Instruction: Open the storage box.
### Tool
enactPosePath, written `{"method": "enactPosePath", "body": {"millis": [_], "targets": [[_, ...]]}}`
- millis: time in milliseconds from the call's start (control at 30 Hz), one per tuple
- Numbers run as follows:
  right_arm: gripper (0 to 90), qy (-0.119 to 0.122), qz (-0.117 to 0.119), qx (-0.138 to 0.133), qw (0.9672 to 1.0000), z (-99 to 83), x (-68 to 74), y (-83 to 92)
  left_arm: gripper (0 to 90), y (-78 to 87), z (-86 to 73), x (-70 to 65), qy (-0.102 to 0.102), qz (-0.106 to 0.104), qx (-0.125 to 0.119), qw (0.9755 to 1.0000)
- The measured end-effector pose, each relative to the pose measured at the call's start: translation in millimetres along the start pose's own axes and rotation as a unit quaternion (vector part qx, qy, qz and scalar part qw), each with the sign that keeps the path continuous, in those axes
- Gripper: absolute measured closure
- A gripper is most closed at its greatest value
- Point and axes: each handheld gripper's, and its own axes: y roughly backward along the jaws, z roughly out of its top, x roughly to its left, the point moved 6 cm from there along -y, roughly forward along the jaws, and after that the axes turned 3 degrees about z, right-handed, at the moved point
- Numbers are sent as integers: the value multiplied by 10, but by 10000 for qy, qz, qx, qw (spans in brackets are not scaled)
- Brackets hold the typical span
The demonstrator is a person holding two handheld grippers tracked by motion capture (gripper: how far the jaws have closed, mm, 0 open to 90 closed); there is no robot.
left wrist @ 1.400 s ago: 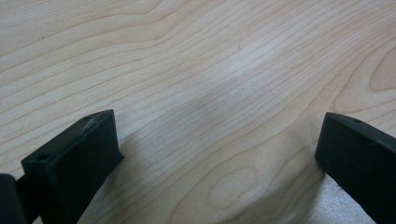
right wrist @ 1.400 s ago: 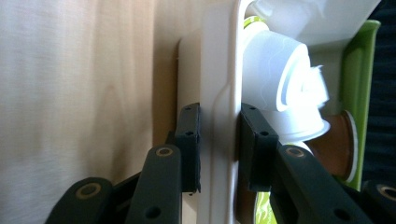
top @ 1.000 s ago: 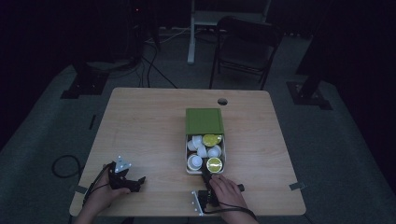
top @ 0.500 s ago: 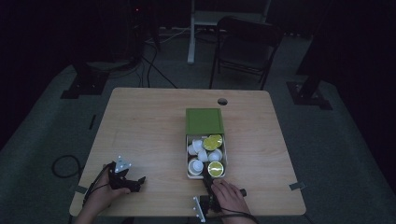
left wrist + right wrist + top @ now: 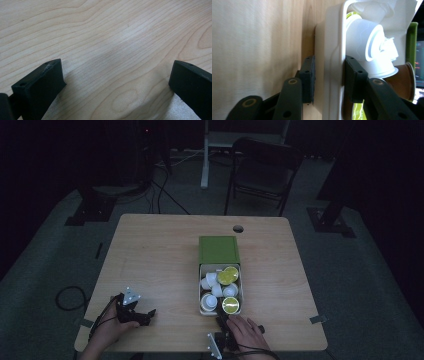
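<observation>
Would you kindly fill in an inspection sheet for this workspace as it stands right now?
Surface: wooden table, mostly bare, round hole near the far edge.
Job's things: white tray of white and yellow-lidded capsules; green lid at its far end.
Clutter: nothing seen.
Grippers: right gripper straddles the tray's near wall, jaws just opening; left gripper open, resting on the table.
Cables: one loops on the floor left of the table; more behind it.
Surroundings: dark room, chair beyond the table.
</observation>
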Motion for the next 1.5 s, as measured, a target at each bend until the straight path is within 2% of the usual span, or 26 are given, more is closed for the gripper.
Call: {"method": "enactPosePath", "body": {"millis": [33,67,133,167,267,333,433,467,567,600,633,700,767,800,833,900,933,967,1000,1033,1133,1200,1267,1333,1367,1500], "targets": [[580,-114,139,-105,9998,14,7,23,0,0,0,0,-1,0,-1,10000],[580,-114,139,-105,9998,14,7,23,0,0,0,0,0,1,1,10000],[552,-304,212,-241,9990,30,-1,41,0,0,0,0,0,1,1,10000],[532,-402,277,-412,9980,53,-9,53,1,0,0,0,0,0,0,10000],[523,-496,319,-549,9967,80,-22,77,0,0,0,0,1,0,0,10000],[513,-636,508,-631,9947,107,-22,102,0,0,0,0,0,0,0,10000],[492,-771,537,-789,9924,138,-69,145,0,0,0,0,-1,0,0,10000],[469,-896,559,-874,9906,145,-123,183,0,0,0,0,-1,1,0,10000],[468,-978,559,-936,9892,148,-157,205,0,0,0,0,0,0,0,10000],[459,-1108,550,-1023,9870,150,-200,233,0,0,0,0,0,2,1,10000],[459,-1329,504,-1163,9830,137,-290,286,0,0,0,0,0,0,1,10000],[447,-1500,445,-1248,9798,108,-371,321,0,0,0,0,0,0,1,10000],[442,-1756,357,-1311,9750,70,-447,347,0,0,0,0,0,1,0,10000],[432,-1787,313,-1317,9745,44,-487,356,0,0,0,0,0,0,0,10000],[428,-1880,275,-1333,9727,21,-522,366,0,0,0,0,1,0,0,10000],[391,-2130,252,-1404,9666,-21,-590,387,0,0,0,0,1,0,0,10000],[391,-2130,252,-1404,9666,-21,-590,387,0,0,0,0,1,0,0,10000],[379,-2264,249,-1435,9631,-42,-621,397,0,0,0,0,0,0,1,10000],[378,-2474,179,-1473,9575,-85,-679,415,0,0,0,0,0,0,1,10000],[378,-2502,146,-1472,9568,-103,-701,419,0,0,0,0,0,1,1,10000],[377,-2662,30,-1500,9522,-166,-767,431,0,0,0,0,0,1,0,10000],[373,-2810,-42,-1533,9474,-214,-813,436,0,0,0,0,0,1,1,10000],[347,-3019,-74,-1598,9398,-253,-850,430,0,0,0,0,0,0,1,10000],[335,-3285,-106,-1677,9294,-294,-881,418,0,0,0,0,0,1,1,10000],[335,-3381,-112,-1705,9255,-317,-893,413,0,0,0,0,-1,0,1,10000],[329,-3657,-140,-1762,9138,-399,-925,397,0,0,0,0,0,0,1,10000]]}}
